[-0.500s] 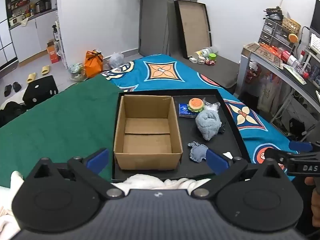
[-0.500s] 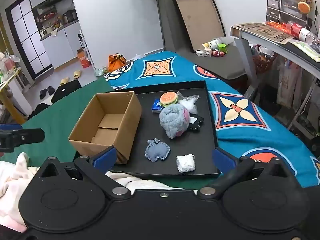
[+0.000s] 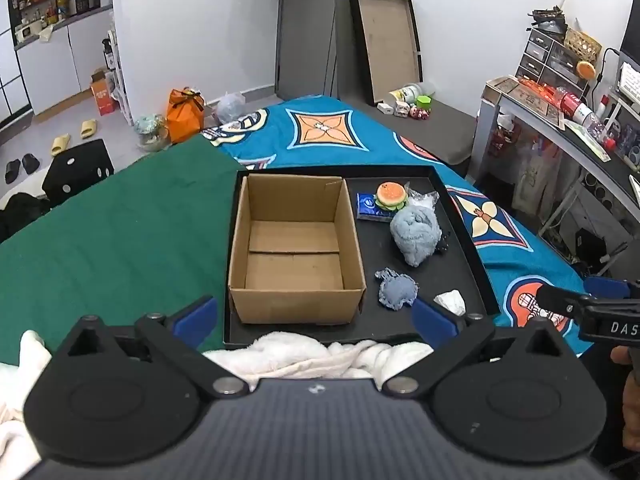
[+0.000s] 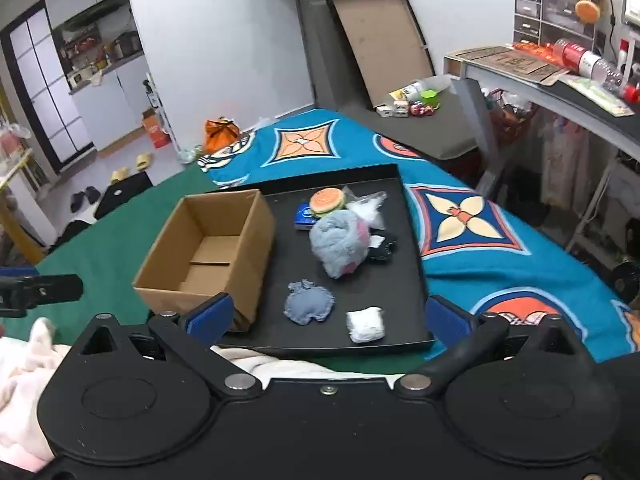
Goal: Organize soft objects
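Observation:
An open, empty cardboard box stands on the left of a black tray. Beside it on the tray lie a burger toy, a blue packet, a clear bag, a fluffy blue-grey bundle, a small black item, a denim heart pad and a white wad. My left gripper and right gripper are open and empty, held at the tray's near edge.
The tray rests on a bed with a green cloth and a blue patterned blanket. A white towel lies under the tray's near edge. A cluttered desk stands to the right. Floor items lie beyond.
Both views have shifted slightly closer and higher over the tray. Nothing on the tray has moved.

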The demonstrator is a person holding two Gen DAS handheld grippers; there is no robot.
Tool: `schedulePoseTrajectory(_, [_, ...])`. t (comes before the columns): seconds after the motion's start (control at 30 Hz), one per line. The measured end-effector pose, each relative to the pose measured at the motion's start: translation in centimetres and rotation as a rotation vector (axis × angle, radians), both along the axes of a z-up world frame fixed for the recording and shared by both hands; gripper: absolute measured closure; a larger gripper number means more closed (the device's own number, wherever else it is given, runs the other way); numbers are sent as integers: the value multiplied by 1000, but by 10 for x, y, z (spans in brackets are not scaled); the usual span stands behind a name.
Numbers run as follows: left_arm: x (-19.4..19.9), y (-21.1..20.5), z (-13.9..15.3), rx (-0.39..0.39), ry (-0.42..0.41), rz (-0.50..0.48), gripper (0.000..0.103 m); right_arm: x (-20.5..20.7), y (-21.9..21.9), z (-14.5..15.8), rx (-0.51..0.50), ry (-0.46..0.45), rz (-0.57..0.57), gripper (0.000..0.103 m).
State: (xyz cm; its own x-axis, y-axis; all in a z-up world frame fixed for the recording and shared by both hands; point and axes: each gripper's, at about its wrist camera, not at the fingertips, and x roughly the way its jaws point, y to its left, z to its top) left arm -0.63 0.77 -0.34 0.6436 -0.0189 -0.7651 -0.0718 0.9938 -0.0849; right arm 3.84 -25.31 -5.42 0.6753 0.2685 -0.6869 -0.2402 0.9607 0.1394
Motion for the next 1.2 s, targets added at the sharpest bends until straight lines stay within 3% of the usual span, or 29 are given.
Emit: schedulePoseTrajectory(1.2, [-6, 2, 1, -1, -21, 3, 0, -2, 2, 1, 3, 12, 30, 0])
